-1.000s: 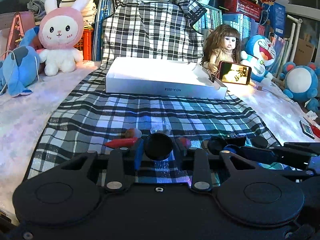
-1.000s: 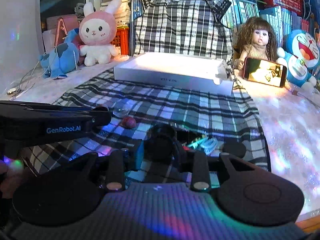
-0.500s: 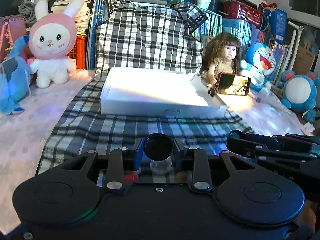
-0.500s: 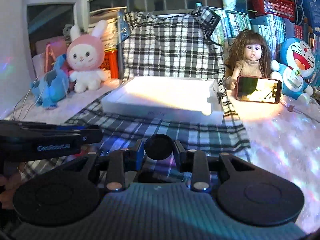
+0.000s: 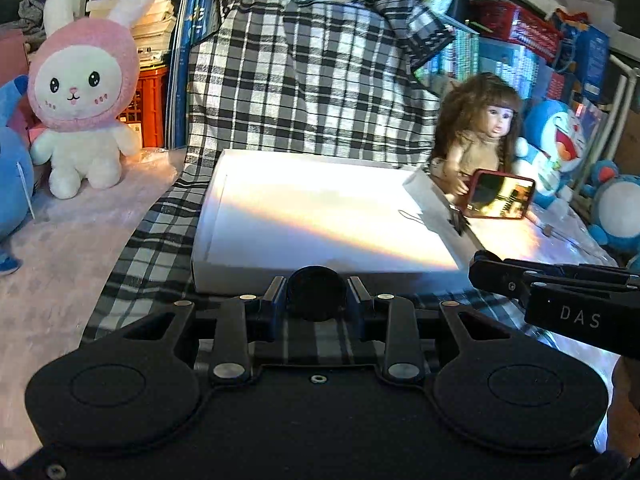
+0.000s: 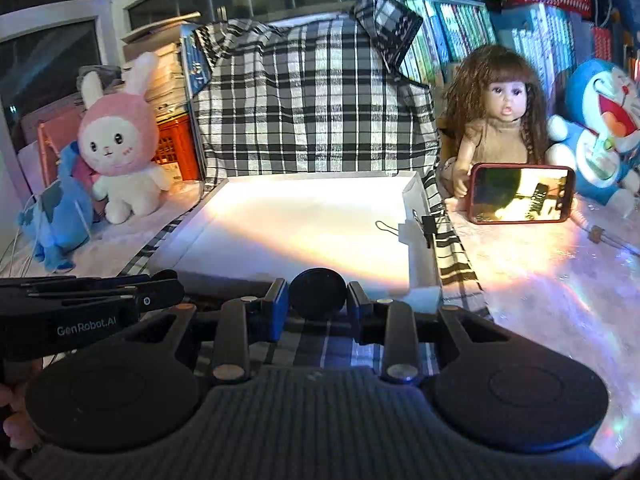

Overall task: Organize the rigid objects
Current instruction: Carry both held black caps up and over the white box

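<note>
A black round disc (image 5: 316, 295) sits pinched between the blue pads of my left gripper (image 5: 316, 309), just short of the front wall of a shallow white box (image 5: 224, 276) on the checked cloth (image 5: 132, 264). My right gripper (image 6: 318, 307) is shut on a second black round disc (image 6: 318, 292), held at the near edge of the same white box (image 6: 420, 272), whose floor looks bare. Each gripper shows from the side in the other's view: the right one (image 5: 560, 292) at the right, the left one (image 6: 88, 306) at the left.
Behind the box the checked cloth rises over a stack. A pink rabbit plush (image 5: 84, 92) and a blue plush (image 6: 60, 216) sit at the left. At the right are a doll (image 6: 500, 120), a red phone (image 6: 522, 194) propped up, and a blue cat plush (image 6: 600, 120).
Both grippers have moved forward and upward to the white box, each keeping its black disc. The small items on the near cloth have dropped out of view.
</note>
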`<state>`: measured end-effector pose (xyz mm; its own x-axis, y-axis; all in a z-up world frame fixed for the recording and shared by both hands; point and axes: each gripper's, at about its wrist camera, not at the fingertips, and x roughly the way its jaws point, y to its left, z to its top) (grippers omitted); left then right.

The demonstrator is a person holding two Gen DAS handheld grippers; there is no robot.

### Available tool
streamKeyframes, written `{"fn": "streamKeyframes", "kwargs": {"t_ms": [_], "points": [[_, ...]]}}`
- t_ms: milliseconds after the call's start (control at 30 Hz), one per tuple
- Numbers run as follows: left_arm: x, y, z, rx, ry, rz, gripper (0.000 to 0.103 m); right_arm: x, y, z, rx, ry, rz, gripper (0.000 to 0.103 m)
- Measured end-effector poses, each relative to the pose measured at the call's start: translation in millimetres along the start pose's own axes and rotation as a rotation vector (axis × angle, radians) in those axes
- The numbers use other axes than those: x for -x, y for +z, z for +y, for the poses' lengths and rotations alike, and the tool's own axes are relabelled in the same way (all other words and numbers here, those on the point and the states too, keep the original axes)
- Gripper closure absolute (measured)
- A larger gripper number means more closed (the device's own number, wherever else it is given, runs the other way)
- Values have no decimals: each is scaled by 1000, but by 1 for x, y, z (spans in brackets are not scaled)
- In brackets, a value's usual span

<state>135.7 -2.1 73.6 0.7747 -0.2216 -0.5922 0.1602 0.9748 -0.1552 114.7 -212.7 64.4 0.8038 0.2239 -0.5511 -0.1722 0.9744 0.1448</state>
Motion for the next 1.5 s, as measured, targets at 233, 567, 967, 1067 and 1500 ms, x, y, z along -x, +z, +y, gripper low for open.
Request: {"fn": "streamKeyframes", "kwargs": {"t_ms": [233, 567, 967, 1067, 1500], "points": [[-44, 25, 13, 40, 25, 59, 72, -45, 25, -8, -42, 13, 76, 65], [-93, 37, 11, 23, 61, 136, 72, -96, 39, -19, -55, -22, 179, 65], [-120, 37, 6, 21, 60, 204, 72, -121, 35, -24, -54, -30, 258, 65], [-125, 39, 5, 5, 72, 223, 72, -126, 36, -25, -57, -29, 282, 65], [-132, 42, 3, -17, 75, 228, 72, -133, 37, -24, -48, -26, 301, 66]]}}
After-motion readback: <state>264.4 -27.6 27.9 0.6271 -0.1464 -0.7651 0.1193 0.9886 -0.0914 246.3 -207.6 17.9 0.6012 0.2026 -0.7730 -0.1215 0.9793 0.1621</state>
